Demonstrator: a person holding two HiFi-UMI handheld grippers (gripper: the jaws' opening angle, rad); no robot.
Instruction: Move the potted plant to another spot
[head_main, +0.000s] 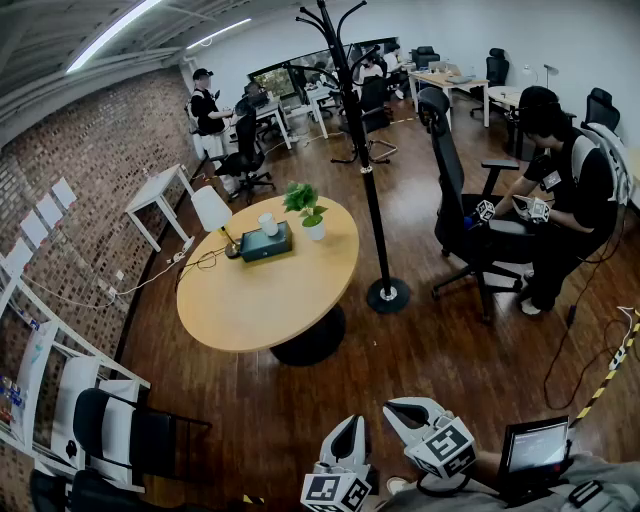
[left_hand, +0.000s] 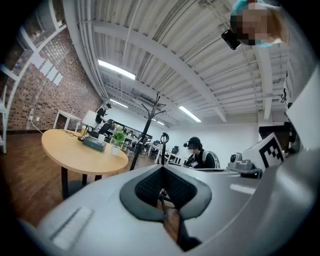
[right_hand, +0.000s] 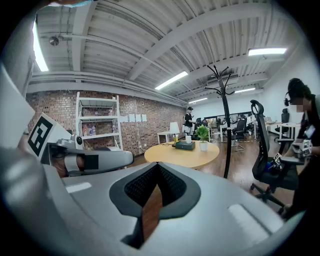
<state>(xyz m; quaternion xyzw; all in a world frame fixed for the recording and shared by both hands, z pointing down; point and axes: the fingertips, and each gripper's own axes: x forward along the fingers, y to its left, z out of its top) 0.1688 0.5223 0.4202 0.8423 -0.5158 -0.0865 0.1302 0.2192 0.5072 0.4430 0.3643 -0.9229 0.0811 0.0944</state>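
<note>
A small green potted plant (head_main: 308, 209) in a white pot stands on the far side of a round wooden table (head_main: 270, 290). It also shows in the left gripper view as the potted plant (left_hand: 117, 141) and in the right gripper view as the potted plant (right_hand: 202, 135). My left gripper (head_main: 347, 438) and right gripper (head_main: 408, 414) sit at the bottom edge of the head view, far from the table. Both are shut with nothing between the jaws. The left gripper (left_hand: 161, 186) and right gripper (right_hand: 157, 183) point roughly toward the table.
On the table lie a teal box (head_main: 265, 242), a white cup (head_main: 268, 223) and a cable. A black coat stand (head_main: 366, 160) rises right of the table. A person sits on an office chair (head_main: 470, 225) at right. White shelving (head_main: 40, 370) and a chair stand at left.
</note>
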